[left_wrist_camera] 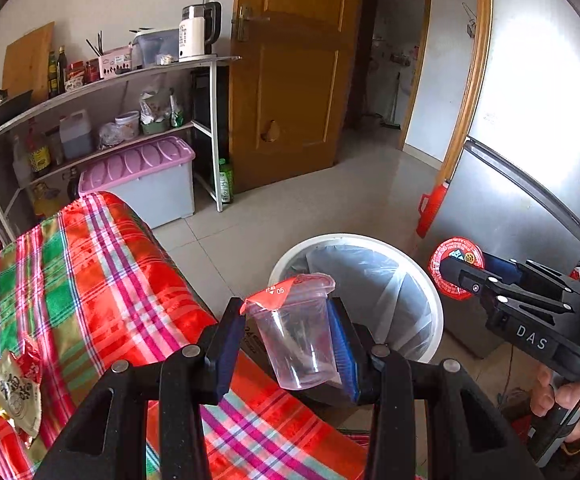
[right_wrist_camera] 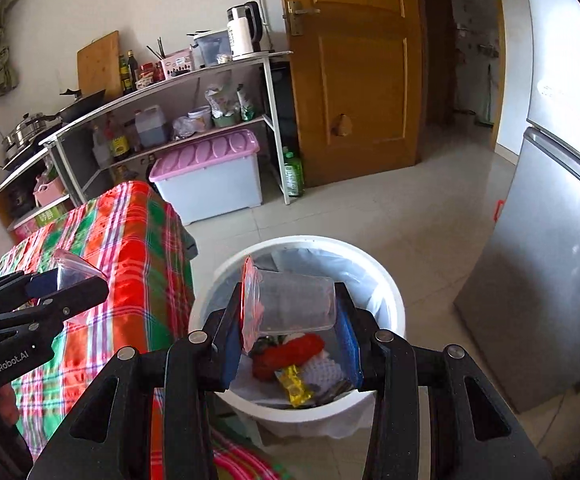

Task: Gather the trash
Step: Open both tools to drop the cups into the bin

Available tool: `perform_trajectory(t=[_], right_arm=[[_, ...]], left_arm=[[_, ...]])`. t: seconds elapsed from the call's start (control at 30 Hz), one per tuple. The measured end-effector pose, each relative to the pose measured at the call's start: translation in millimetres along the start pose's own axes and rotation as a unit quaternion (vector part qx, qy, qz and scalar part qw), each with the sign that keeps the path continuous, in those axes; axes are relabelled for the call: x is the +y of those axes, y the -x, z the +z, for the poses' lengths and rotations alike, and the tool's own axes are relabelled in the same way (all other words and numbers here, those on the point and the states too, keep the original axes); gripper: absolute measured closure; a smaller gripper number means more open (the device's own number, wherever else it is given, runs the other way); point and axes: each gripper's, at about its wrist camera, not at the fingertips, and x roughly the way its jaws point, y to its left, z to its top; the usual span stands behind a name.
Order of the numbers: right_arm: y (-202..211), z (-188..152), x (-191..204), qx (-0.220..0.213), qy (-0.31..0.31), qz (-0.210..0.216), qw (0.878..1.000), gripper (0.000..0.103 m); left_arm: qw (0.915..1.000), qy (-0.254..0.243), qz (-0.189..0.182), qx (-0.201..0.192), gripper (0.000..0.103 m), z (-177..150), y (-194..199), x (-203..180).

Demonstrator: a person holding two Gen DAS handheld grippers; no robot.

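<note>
My left gripper [left_wrist_camera: 290,344] is shut on a clear plastic cup [left_wrist_camera: 295,344] with a torn red foil lid, held upright above the edge of the plaid-covered table [left_wrist_camera: 90,280]. My right gripper [right_wrist_camera: 290,340] is shut on a second clear plastic cup [right_wrist_camera: 293,304] with a red lid, lying sideways, right above the white trash bin [right_wrist_camera: 393,300]. The bin [left_wrist_camera: 429,280] has a clear liner and holds red, yellow and white wrappers [right_wrist_camera: 290,356]. A snack wrapper [left_wrist_camera: 16,392] lies on the table at the left. The left gripper and its cup show at the left of the right wrist view [right_wrist_camera: 66,280].
A silver fridge [right_wrist_camera: 549,280] stands right of the bin. A metal shelf rack [left_wrist_camera: 102,120] with bottles and a kettle lines the back wall, with a pink-lidded storage box [left_wrist_camera: 146,180] under it. A wooden door [left_wrist_camera: 290,80] stands open behind.
</note>
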Motion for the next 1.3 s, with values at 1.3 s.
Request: perform_trajectory(t=[1.3], right_arm=[[-54.8,-20.3,-25.3,0.077,-0.013,-0.023,0.997,0.047]], left_arm=[[0.9969,0.006,-0.008,0.078,0.046,-10.7,-81.0,-17.7]])
